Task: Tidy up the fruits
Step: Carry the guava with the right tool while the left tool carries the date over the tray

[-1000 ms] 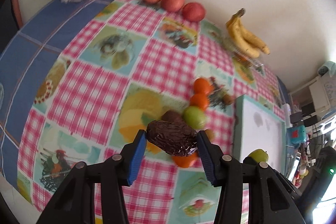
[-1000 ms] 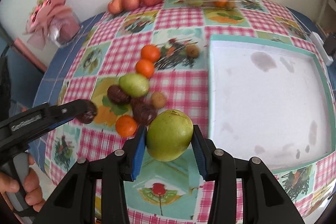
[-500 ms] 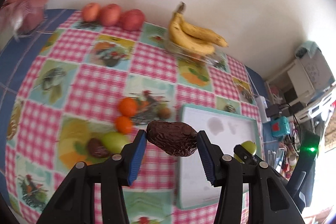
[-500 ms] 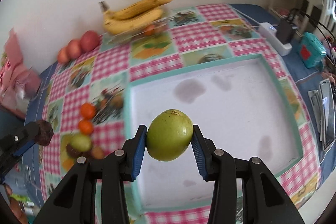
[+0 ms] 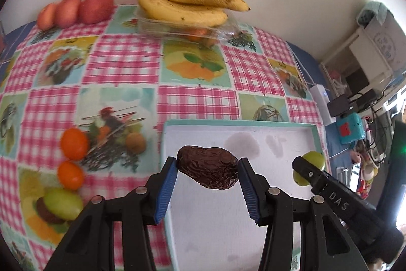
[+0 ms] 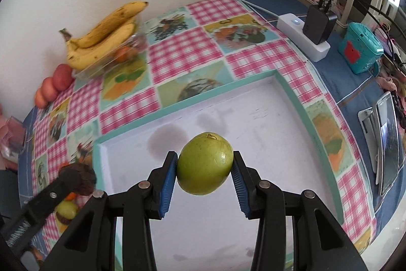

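1. at the far left of the left wrist view, three red apples (image 5: 76, 9) sat in a row against the wall on the checked tablecloth (image 5: 121, 65) covering the tabletop.
2. lower on the left, two small orange fruits (image 5: 73, 144) lay one below the other, with a loose green fruit (image 5: 63, 202) touching a dark brown one (image 5: 47, 212) just beneath them, and a small brownish fruit (image 5: 135, 142) to their right.
3. a bunch of bananas (image 5: 187, 4) rested on a clear plastic container (image 5: 177, 29) at the back, near the wall.
4. the left gripper (image 5: 206, 182) was clamped on a wrinkled dark brown fruit (image 5: 208, 170), its blue pads pressing both ends, and held it above the near-left part of the white tray (image 5: 279, 194) with the teal rim.
5. to its right, the right gripper (image 6: 204, 169) was closed on a round green fruit (image 6: 204, 164), held over the middle of the same tray, clear of its floor; faint grey stains marked the tray's white surface.
6. in the right wrist view the left gripper's fruit showed at the tray's left edge, and the bananas and apples stood further back on the left.
7. right of the tray, on the blue cloth (image 6: 330, 73), a white power strip (image 6: 304, 42) carried a black adapter (image 6: 318, 24), with a teal box (image 6: 360, 50) beside it and two phones (image 6: 380, 141) lying nearer the edge.
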`<state>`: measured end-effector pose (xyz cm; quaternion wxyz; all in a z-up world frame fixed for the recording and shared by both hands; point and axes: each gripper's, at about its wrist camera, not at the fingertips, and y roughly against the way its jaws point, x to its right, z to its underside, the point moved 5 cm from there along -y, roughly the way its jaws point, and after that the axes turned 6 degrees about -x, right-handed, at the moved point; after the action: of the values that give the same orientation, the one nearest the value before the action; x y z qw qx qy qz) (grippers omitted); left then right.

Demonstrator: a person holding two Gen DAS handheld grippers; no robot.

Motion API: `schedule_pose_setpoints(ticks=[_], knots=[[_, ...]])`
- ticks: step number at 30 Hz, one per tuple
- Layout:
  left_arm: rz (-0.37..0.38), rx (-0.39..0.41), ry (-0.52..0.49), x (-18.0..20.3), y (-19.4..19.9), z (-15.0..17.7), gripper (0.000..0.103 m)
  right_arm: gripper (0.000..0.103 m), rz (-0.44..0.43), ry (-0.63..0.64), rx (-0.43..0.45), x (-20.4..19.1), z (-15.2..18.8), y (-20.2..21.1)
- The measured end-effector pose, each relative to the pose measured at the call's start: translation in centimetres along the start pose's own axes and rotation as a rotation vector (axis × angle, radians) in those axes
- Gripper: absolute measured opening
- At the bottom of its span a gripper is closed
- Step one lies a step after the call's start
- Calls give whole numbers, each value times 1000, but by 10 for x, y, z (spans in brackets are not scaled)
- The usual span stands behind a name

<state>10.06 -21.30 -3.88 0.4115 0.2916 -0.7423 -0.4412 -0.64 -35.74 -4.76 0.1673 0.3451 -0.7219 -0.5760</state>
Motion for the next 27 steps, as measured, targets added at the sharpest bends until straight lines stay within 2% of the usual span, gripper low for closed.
schedule_pose_setpoints(ticks=[9,27], knots=[[-17,-28,-26,3,-34,-3,52,44,37,-32,-41,20,-20,-29],[-48,-54,-56,9,-50,-4,53,44,57,-40,-97,25,-19,-55]])
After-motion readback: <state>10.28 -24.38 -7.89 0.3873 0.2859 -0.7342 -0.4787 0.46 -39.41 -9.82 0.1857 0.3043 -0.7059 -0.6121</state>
